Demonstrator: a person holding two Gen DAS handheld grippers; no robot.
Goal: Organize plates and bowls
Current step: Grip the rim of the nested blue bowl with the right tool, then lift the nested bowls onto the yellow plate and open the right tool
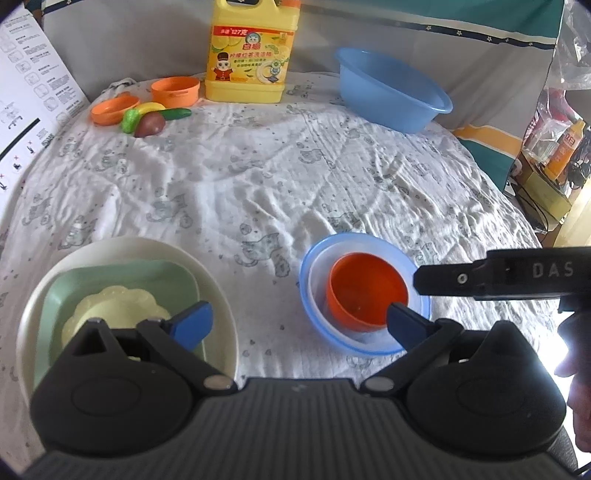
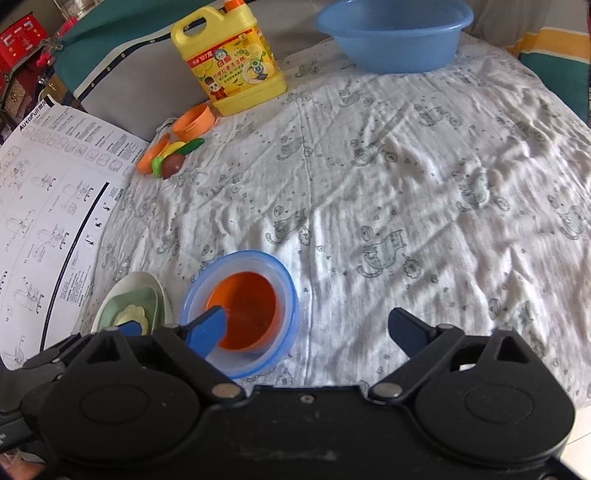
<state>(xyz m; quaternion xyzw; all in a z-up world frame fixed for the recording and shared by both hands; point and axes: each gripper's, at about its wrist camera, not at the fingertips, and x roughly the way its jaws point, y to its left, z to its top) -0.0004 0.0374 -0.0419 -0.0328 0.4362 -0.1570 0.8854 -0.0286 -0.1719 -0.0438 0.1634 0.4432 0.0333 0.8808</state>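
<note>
I work over a bed spread with a wrinkled white sheet (image 2: 388, 177) printed with grey cats. Behind it, a grey and teal cover (image 1: 461, 22) rises like a wall. Left of the sheet lies a printed instruction sheet (image 2: 48, 206). Beyond that stands a red box (image 2: 20, 40). Soft daylight falls across the sheet.

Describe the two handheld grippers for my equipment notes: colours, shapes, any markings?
Both the left gripper and right gripper have matte black bodies, ribbed centres, rounded lobes, silver pivot pins and blue fingertips. The right one's side reads "DAS".
</note>
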